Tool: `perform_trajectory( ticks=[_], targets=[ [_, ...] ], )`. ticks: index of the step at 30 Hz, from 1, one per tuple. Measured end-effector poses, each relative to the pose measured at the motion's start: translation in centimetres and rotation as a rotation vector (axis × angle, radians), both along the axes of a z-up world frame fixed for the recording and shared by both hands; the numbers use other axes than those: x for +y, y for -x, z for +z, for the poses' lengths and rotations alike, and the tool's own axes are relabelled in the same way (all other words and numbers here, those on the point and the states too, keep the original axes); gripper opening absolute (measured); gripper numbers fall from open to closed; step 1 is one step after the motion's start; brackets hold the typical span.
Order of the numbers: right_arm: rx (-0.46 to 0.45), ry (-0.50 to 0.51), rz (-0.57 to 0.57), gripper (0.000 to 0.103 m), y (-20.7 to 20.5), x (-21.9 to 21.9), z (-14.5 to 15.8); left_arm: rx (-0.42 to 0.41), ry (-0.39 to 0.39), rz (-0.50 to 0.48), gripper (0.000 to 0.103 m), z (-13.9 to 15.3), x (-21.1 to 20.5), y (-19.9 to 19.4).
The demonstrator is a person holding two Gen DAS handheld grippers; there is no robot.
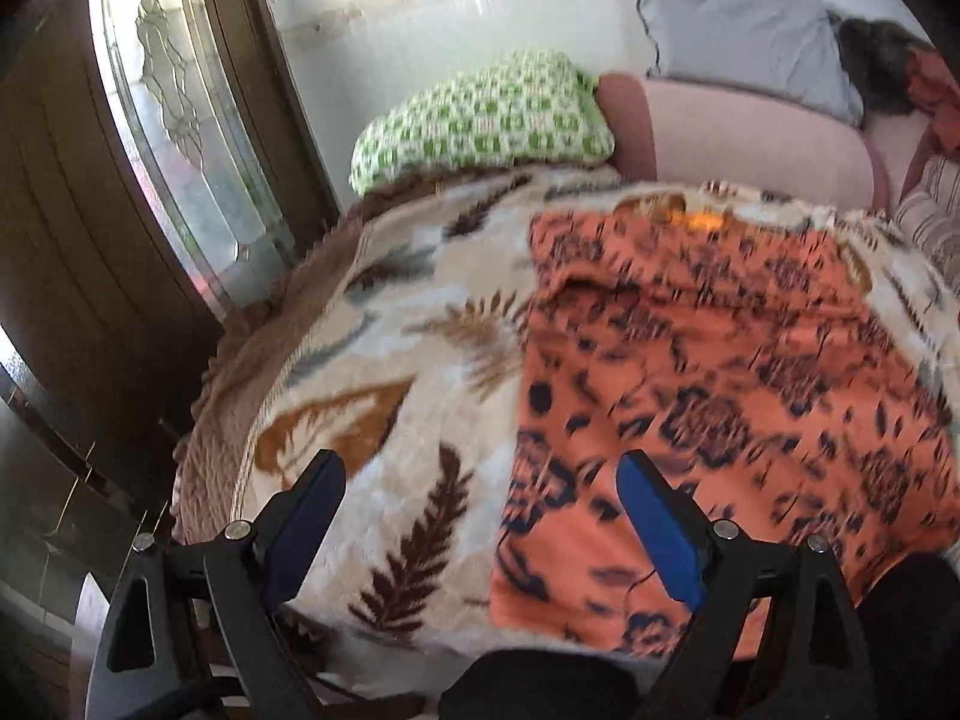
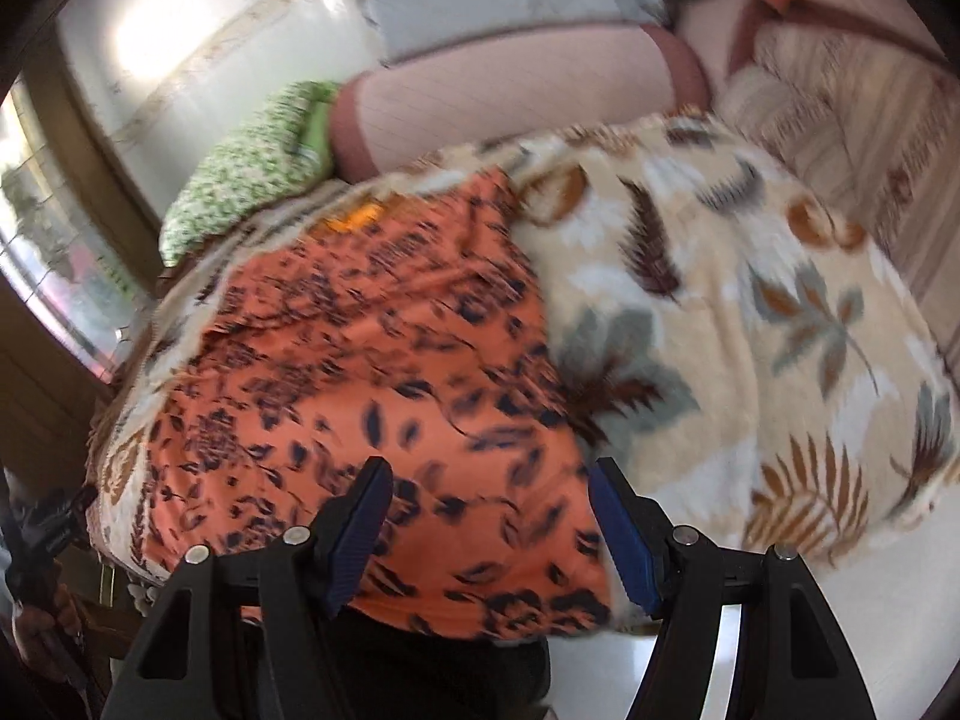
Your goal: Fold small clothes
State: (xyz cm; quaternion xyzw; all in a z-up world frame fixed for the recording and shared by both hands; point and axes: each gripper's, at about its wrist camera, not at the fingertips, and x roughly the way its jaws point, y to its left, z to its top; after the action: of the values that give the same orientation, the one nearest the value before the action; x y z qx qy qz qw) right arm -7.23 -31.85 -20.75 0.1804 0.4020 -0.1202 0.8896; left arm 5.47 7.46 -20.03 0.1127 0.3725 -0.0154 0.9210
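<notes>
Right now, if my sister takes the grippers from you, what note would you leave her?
Left gripper: open, holding nothing, over the near left edge of the orange cloth.
Right gripper: open, holding nothing, over the cloth's near right corner.
The cloth lies spread nearly flat on the leaf blanket, with small wrinkles.
Done: cloth laid out. No fold is visible yet.
Left: probably grip the near corners and make the folds. Both views are blurry, so check the edges first.
</notes>
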Motion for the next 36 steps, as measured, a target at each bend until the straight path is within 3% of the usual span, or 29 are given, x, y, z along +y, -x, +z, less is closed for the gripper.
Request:
perform_trajectory(
  ticks=[5,15,19,36],
  targets=[
    [-0.129,0.054,0.092,0.071,-1.5,4.4,4.2,-0.092,0.046,-0.010,0.092,3.9,-1.9,0.3],
    [-0.278,0.086,0.213,0.071,-2.9,10.2,9.5,-0.180,0.053,0.020,0.092,7.3,-2.6,0.9],
    [-0.296,0.089,0.225,0.071,-3.2,10.9,10.2,-0.218,0.023,0.047,0.099,7.7,-2.6,1.2],
    [-0.272,0.083,0.237,0.071,-4.2,10.9,9.6,-0.174,0.014,0.050,0.099,7.1,-3.4,0.0]
  ],
)
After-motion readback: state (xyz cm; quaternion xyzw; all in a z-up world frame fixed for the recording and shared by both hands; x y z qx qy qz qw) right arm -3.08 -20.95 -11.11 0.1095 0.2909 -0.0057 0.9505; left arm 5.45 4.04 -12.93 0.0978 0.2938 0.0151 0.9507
